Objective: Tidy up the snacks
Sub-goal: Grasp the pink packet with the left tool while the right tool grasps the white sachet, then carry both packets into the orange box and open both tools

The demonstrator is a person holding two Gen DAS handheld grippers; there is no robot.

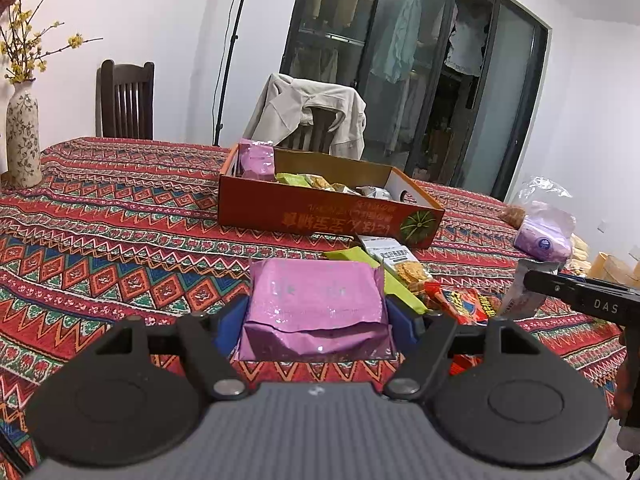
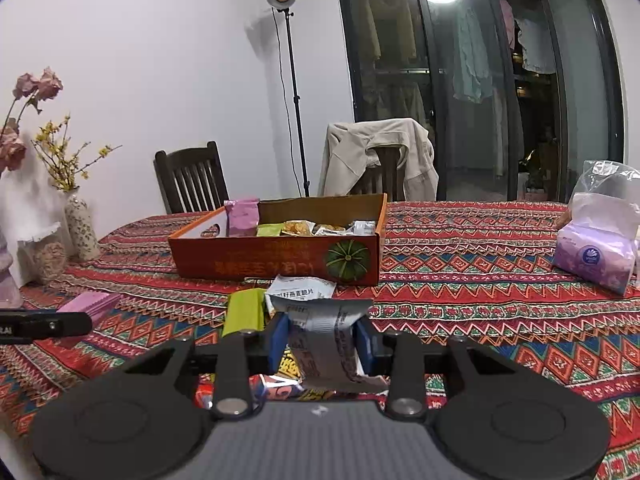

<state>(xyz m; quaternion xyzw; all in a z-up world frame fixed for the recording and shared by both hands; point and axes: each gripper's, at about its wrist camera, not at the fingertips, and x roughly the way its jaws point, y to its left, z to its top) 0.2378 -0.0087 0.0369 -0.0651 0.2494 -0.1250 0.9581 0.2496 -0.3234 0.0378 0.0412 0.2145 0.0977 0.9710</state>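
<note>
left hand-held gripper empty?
No. The left hand-held gripper is clamped on a pink packet, its blue pads pressing both sides.

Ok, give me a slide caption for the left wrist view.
Left gripper clamps a pink snack packet above the patterned tablecloth, facing the orange box.
</note>
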